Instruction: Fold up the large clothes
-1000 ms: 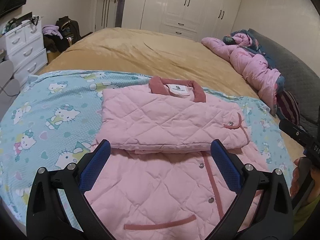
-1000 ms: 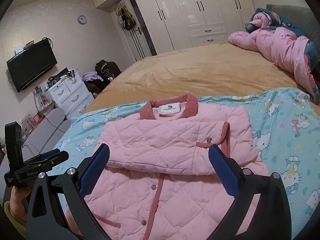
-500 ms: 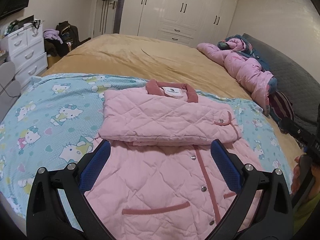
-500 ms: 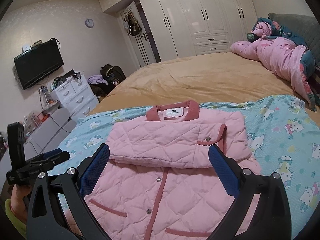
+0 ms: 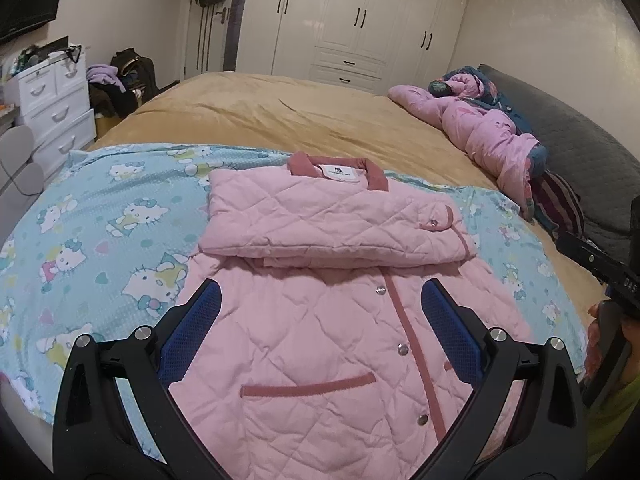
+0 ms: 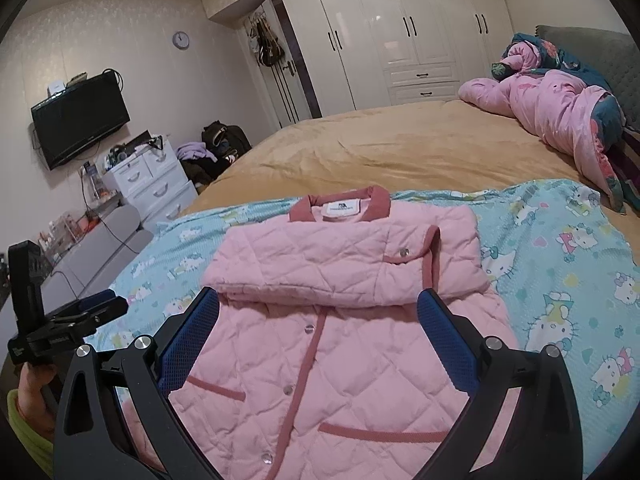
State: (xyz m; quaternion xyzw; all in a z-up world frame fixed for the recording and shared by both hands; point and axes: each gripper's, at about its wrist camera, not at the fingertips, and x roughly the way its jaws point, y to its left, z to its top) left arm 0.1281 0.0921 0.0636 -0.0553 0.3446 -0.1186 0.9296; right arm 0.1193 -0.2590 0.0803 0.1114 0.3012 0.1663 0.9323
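- Left wrist view: the left gripper point(image 5: 320, 320) is wide open above the pink jacket point(image 5: 332, 344), holding nothing.
- Right gripper point(image 6: 318, 330) is wide open above that jacket too, empty.

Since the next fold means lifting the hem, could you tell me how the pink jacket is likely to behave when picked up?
The pink jacket is quilted and puffy, so probably light for its size. It should be floppy: its sleeves already lie folded across the chest. Lifted at one point it would likely sag, so gripping both hem corners seems wiser.
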